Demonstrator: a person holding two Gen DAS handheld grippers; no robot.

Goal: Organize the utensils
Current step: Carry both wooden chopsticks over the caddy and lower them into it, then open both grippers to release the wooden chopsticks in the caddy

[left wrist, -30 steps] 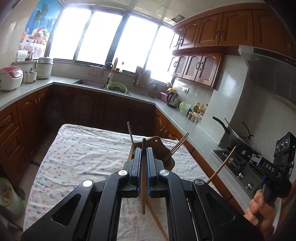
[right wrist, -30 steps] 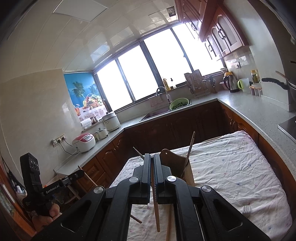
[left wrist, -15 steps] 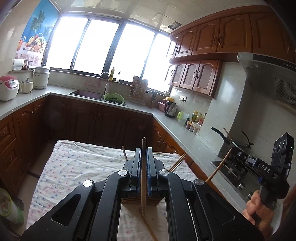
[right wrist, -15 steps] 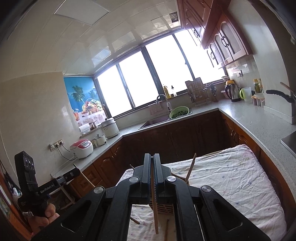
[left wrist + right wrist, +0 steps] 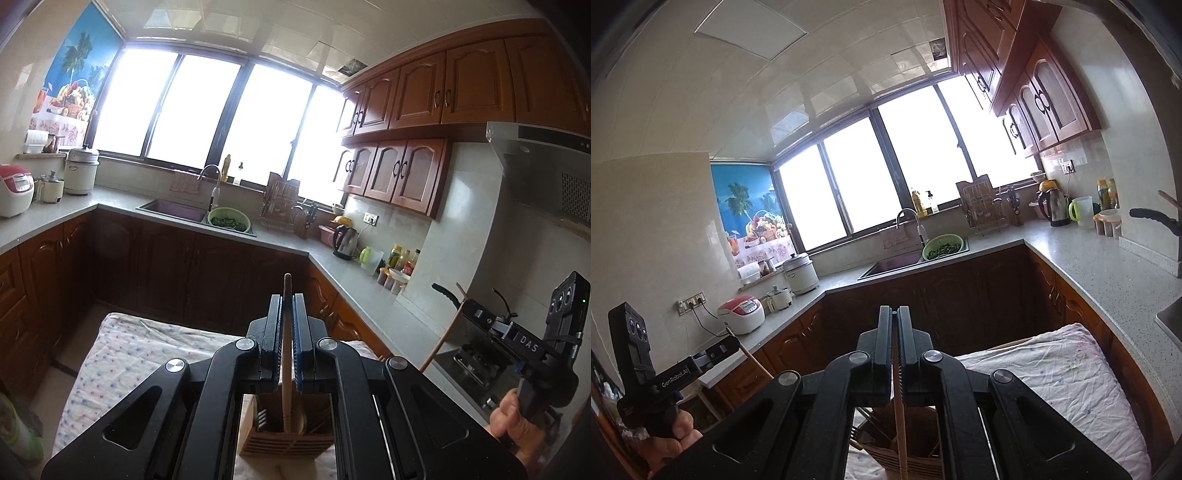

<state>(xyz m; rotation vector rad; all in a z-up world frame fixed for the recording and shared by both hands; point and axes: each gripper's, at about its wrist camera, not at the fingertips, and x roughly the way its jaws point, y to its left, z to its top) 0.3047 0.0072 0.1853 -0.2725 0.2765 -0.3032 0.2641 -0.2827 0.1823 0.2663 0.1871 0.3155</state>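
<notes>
The holder (image 5: 284, 439) stands on the cloth (image 5: 122, 362) near its front edge, with a chopstick (image 5: 286, 350) upright above it, while on the worktop (image 5: 55, 218) behind, the sink (image 5: 173, 210) lies between the cooker (image 5: 14, 190) at the left and the kettle (image 5: 345, 242) at the right.

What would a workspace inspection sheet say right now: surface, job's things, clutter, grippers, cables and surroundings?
Surface: table under a floral cloth.
Job's things: wooden holder on the cloth, utensils inside; one chopstick in the left gripper, another in the right.
Clutter: nothing seen on the cloth.
Grippers: left gripper and right gripper each shut on a chopstick.
Cables: cord from wall socket to rice cooker.
Surroundings: kitchen counters, sink, kettle, windows.
</notes>
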